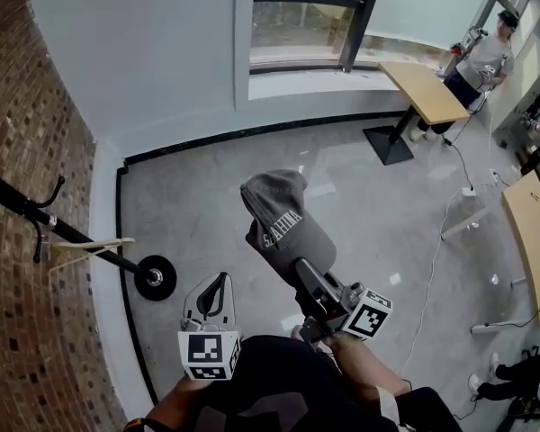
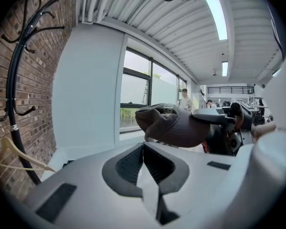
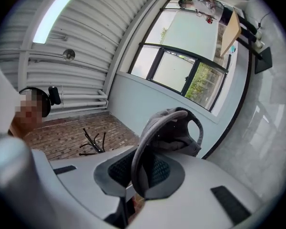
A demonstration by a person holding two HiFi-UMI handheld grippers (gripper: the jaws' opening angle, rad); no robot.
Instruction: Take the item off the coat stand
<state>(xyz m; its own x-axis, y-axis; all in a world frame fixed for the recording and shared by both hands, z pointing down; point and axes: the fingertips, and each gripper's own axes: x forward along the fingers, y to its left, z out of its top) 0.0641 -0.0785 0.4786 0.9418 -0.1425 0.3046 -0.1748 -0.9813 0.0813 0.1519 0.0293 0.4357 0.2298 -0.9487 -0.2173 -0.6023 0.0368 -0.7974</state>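
Observation:
A grey cap (image 1: 277,216) hangs in the air over the floor, away from the black coat stand (image 1: 67,234) at the left by the brick wall. My right gripper (image 1: 300,266) is shut on its brim. In the right gripper view the curved brim (image 3: 139,162) sits between the jaws and the cap's crown (image 3: 176,128) stands beyond them. My left gripper (image 1: 218,283) is held low beside it, shut and empty. The left gripper view shows its jaws (image 2: 144,149) pressed together, the cap (image 2: 174,125) to the right and the coat stand (image 2: 13,99) to the left.
A wooden hanger (image 1: 88,247) hangs on the coat stand, whose round base (image 1: 155,277) rests on the floor. Wooden tables (image 1: 423,88) stand at the back and at the right edge (image 1: 531,232). A person (image 1: 481,61) stands near the window. A cable (image 1: 436,250) runs across the floor.

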